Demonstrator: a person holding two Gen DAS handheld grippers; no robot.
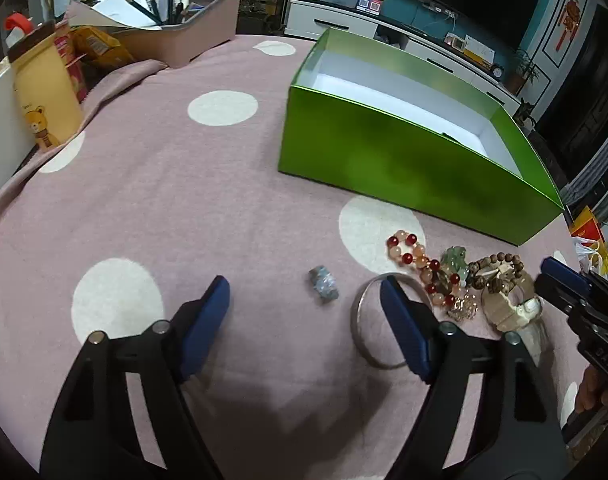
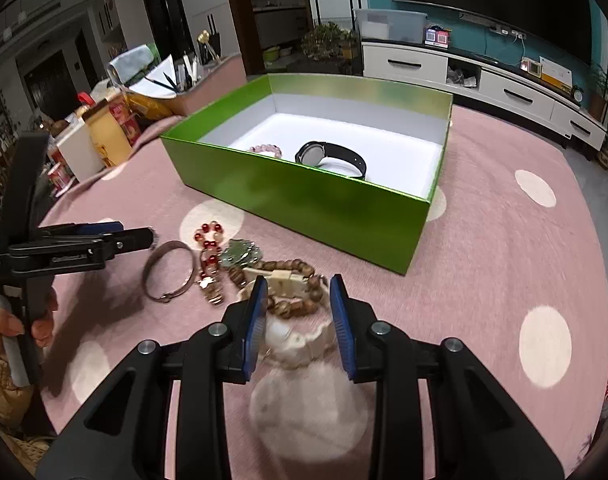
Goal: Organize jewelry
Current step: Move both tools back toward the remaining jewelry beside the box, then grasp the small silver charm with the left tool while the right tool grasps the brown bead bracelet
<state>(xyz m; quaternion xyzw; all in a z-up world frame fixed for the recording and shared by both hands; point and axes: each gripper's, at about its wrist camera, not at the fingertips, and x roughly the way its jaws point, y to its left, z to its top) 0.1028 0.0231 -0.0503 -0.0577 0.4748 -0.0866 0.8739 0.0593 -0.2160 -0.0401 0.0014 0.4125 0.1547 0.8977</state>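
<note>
Since the jewelry pile [image 2: 260, 276] lies loose on the counter just in front of the green box [image 2: 315, 200], sorting looks part done: a black watch [image 2: 335, 158] and a pink bead bracelet [image 2: 266, 150] already sit inside. Right tool [image 2: 298, 308] is released, jaws straddling the cream watch [image 2: 300, 336] and wooden beads [image 2: 292, 304], probably lined up for a grab. Left tool [image 1: 304, 312] also released, one finger over the silver bangle [image 1: 363, 320], a small grey-blue piece [image 1: 323, 283] between its fingers. Counter carries a pink cloth [image 1: 164, 184] with white dots; clutter bin [image 1: 192, 36] behind, TV cabinet [image 2: 483, 76] beyond.
</note>
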